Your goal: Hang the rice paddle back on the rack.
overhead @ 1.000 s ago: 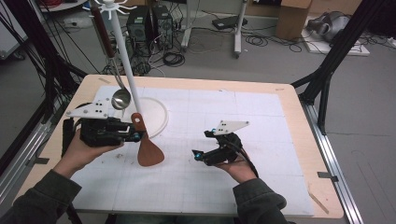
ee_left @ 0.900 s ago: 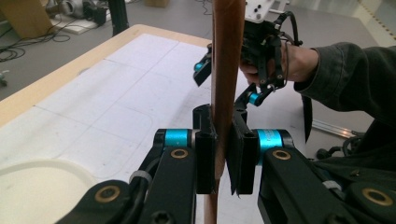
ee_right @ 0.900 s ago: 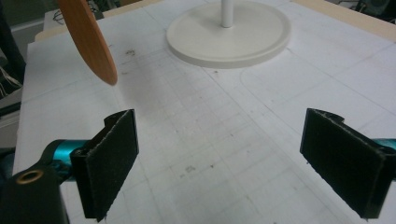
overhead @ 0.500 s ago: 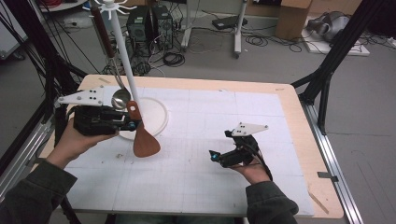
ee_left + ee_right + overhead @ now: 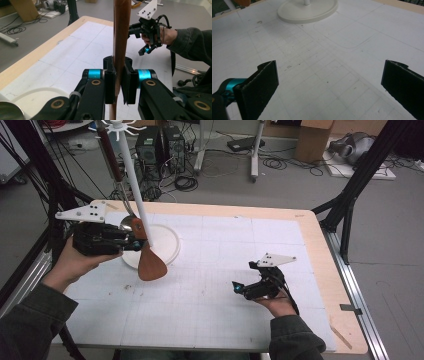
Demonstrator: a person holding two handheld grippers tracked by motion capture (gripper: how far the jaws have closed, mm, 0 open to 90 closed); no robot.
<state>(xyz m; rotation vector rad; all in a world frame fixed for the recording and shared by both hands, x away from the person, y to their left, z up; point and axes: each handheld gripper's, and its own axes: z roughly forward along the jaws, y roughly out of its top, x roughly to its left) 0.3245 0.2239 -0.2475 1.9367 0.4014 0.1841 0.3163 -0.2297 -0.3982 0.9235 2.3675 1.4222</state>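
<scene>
The wooden spatula (image 5: 148, 260) is a reddish-brown turner with a slim straight handle and a broad flat blade that widens toward its rounded end. It hangs clear of the desk (image 5: 210, 320) at the left side, nearly upright with the blade lowest and tipped slightly to the right, in front of the white round stand base (image 5: 170, 245). Its handle (image 5: 121, 37) is clamped between the fingers (image 5: 110, 82) of the left gripper (image 5: 118, 82).

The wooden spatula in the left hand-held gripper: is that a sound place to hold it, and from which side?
Probably yes. The left hand-held gripper is shut on the narrow handle of the wooden spatula, coming in from the side, square to it. The handle is slim and straight, so the pads close flat on it, while the broad blade hangs clear below.
</scene>
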